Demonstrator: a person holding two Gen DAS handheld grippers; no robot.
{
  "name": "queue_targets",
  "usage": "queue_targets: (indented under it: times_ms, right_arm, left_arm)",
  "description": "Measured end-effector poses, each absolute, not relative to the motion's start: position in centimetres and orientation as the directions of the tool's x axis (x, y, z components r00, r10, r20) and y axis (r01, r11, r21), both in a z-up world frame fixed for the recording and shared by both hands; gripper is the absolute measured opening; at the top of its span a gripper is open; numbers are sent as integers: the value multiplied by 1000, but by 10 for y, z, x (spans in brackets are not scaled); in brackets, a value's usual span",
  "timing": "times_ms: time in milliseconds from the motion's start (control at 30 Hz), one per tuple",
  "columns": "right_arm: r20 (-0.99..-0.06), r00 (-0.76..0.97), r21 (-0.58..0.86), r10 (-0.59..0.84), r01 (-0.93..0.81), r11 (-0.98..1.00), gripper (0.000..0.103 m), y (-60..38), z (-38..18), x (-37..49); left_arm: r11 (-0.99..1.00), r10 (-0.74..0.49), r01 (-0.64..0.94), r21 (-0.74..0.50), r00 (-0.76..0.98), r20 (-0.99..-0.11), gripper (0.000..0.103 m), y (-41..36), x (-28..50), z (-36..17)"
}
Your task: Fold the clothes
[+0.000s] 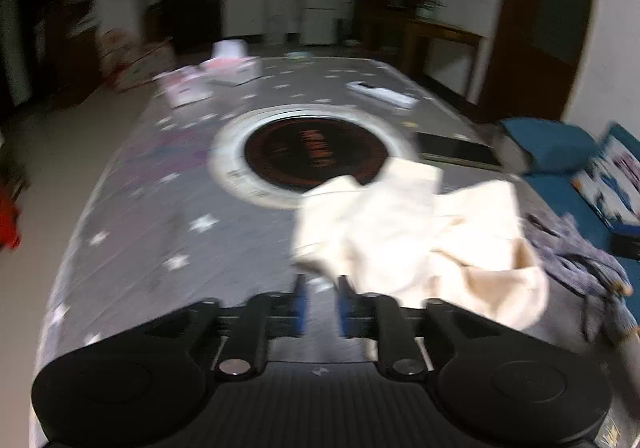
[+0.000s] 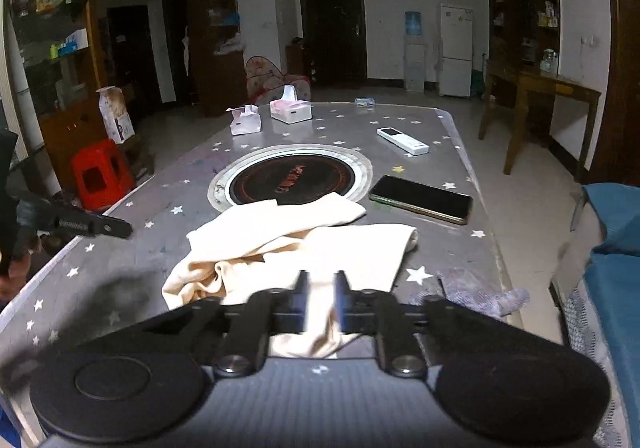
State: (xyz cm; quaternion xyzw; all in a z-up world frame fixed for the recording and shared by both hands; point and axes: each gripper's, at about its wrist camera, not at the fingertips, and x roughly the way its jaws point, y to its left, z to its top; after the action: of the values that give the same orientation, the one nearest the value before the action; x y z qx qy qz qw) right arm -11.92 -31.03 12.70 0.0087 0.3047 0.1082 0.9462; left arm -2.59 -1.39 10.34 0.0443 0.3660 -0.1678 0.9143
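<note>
Cream cloth (image 2: 304, 244) is lying crumpled near the table's (image 2: 128, 288) near edge, one fold pinched between the right gripper's (image 2: 320, 298) narrowly parted fingers. Left gripper (image 1: 320, 302) is hovering slightly open, gripping nothing, beside the cloth's left edge.

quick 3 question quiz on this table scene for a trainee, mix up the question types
1. True or false: the phone lies on top of the garment.
2. Which stands on the floor? A remote, B stool, C phone.
3. How many tissue boxes are on the table?
Key: 1 false, the phone lies on the table, apart from the garment; 2 B; 3 two.
</note>
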Motion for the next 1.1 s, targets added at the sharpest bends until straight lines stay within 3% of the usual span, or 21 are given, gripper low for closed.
queue_targets:
  times_ms: [33, 67, 233, 433, 500, 567, 633, 733, 800, 867, 1100]
  right_arm:
    - [-575, 792, 85, 208, -195, 977, 38, -310, 125, -116]
    - [-576, 792, 86, 202, -188, 978, 44, -309, 123, -109]
    - [-623, 751, 128, 219, -178, 976, 44, -305, 100, -65]
    - [-685, 687, 127, 241, -212, 969, 43, -289, 69, -21]
    - [-702, 669, 124, 243, -222, 967, 43, -283, 60, -8]
    - [-709, 656, 137, 259, -233, 963, 43, -279, 54, 2]
    - [-714, 645, 150, 271, -237, 960, 43, -274, 48, 14]
    - [-725, 628, 168, 282, -236, 957, 38, -268, 40, 27]
    - [-736, 613, 166, 286, -246, 955, 21, -263, 36, 32]
    - [-735, 620, 138, 276, -263, 955, 14, -258, 37, 28]
    - [-684, 681, 69, 262, -297, 953, 8, -253, 57, 9]
  left_arm:
    - [930, -282, 366, -18, 682, -675, 54, -26, -26, 104]
    - [920, -289, 393, 6, 687, -666, 58, -39, -26, 104]
    - [857, -285, 494, 144, 689, -667, 63, -97, -7, 92]
    - [832, -218, 513, 211, 652, -726, 62, -114, 23, 57]
    - [839, -231, 512, 184, 642, -731, 54, -106, 24, 57]
    - [846, -245, 510, 157, 632, -735, 40, -98, 25, 57]
    - [851, -259, 508, 129, 622, -739, 18, -90, 27, 56]
    - [860, -272, 500, 100, 616, -739, 7, -79, 28, 58]
    - [870, -264, 483, 101, 628, -732, 5, -71, 27, 60]
    - [883, -258, 460, 89, 636, -727, 3, -61, 27, 62]
    - [880, -312, 475, 23, 613, -726, 6, -60, 26, 71]
